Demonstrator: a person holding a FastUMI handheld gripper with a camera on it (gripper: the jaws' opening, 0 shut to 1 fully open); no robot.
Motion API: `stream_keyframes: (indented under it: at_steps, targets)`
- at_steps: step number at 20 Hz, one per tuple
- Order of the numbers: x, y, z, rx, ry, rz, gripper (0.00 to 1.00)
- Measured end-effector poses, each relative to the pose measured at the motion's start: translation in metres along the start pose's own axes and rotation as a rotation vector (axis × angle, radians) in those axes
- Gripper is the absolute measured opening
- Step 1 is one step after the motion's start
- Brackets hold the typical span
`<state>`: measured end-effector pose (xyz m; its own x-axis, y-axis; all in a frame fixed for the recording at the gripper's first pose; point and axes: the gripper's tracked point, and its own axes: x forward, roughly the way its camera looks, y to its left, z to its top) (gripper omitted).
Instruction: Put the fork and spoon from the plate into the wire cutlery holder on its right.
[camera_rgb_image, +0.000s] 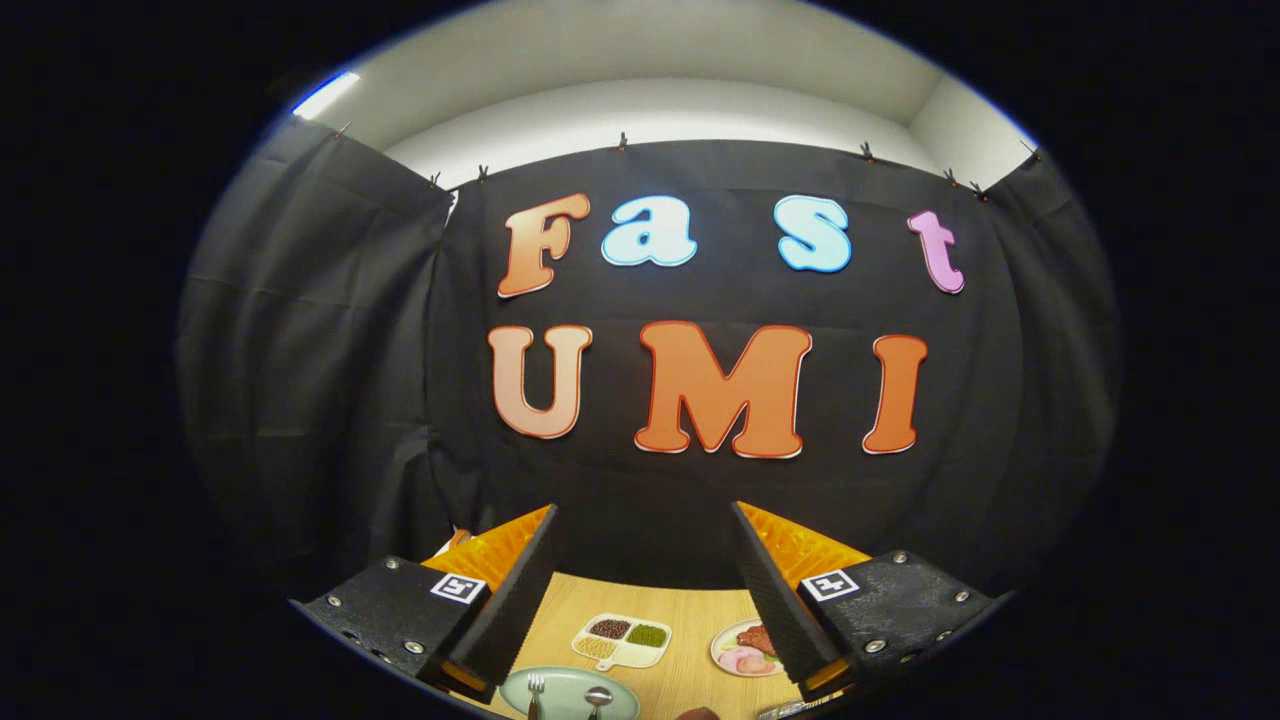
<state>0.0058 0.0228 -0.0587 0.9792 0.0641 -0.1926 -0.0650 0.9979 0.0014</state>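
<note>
Down between the fingers, low on the wooden table: pale green plate, with fork and spoon lying on it side by side, fork to the left, heads pointing away from the camera. Both metal, shiny; handles run out of sight below. Neither is lifted or touched. Lying flat and parallel like this, each looks easy to take one at a time, probably by the handle.

Gripper spread wide, holding nothing, fingers well apart and held high above the table, aimed more at the booth wall than at the cutlery. Judged: a start-of-task hover; it would need to tip down and come closer before any grasp.

To the right of the plate, a bit of bright wire at the lower edge past the right finger, likely the wire cutlery holder, too cropped to be sure.

Further out on the table: a cream divided tray with dark, green and pale fillings, beyond the plate; a small dish of pink and red food just beside the right finger. Black cloth wall behind everything.
</note>
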Motion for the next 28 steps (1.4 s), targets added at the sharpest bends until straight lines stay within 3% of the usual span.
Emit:
stream_keyframes:
  at_steps: [4,13,21,28]
  targets:
    - [0.005,0.027,-0.044,0.008,0.145,0.077,0.99]
    - [-0.01,0.058,-0.2,0.069,0.766,0.16,0.94]
    - [-0.031,0.076,-0.304,0.064,1.118,0.19,0.82]
    - [-0.05,0.078,-0.379,0.021,1.344,0.169,0.64]
